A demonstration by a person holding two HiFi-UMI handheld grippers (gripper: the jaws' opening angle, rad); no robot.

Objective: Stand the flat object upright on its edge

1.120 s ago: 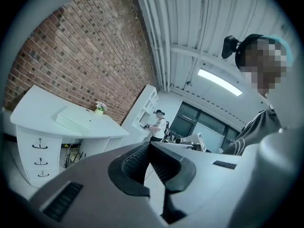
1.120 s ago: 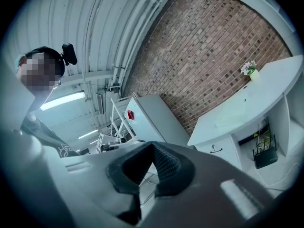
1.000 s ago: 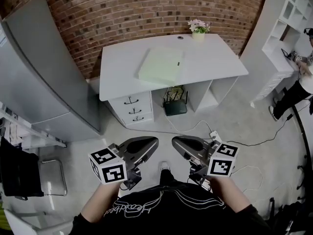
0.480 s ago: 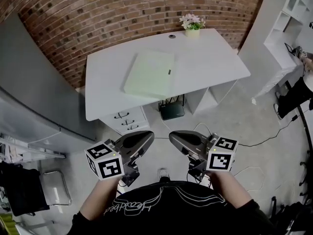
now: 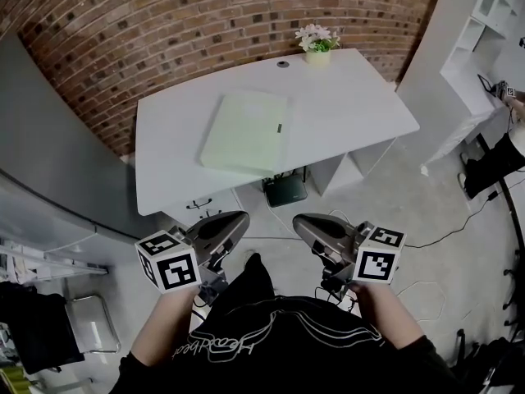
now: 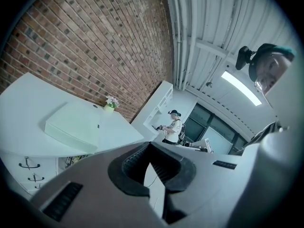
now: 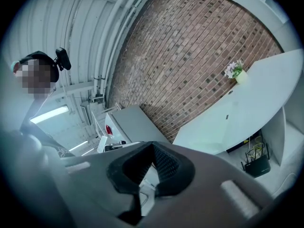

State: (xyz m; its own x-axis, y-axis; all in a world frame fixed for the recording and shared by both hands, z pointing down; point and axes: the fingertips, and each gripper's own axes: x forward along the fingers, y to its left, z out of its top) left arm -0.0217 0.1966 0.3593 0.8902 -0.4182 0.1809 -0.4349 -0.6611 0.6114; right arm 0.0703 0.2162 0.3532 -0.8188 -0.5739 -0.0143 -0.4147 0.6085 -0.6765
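Note:
A pale green flat box (image 5: 244, 130) lies flat on the white desk (image 5: 344, 97), a small dark mark near its right edge. The left gripper view shows the box (image 6: 73, 125) well ahead of the jaws. In the head view my left gripper (image 5: 238, 218) is short of the desk's front edge, shut and empty. My right gripper (image 5: 302, 221) is beside it, shut too, with nothing between its pads. Both stay clear of the desk and box. The box (image 7: 216, 122) is faint on the desk in the right gripper view.
A small pot of flowers (image 5: 317, 43) stands at the desk's back edge by the brick wall. Drawers (image 5: 201, 206) and a black router (image 5: 284, 190) sit under the desk. A grey cabinet (image 5: 49, 162) is at left, white shelves (image 5: 484, 31) and a person (image 5: 500, 150) at right.
Both grippers have moved forward toward the desk, which now lies nearer and lower in the head view. The box has not moved on the desk. Both jaws stayed shut.

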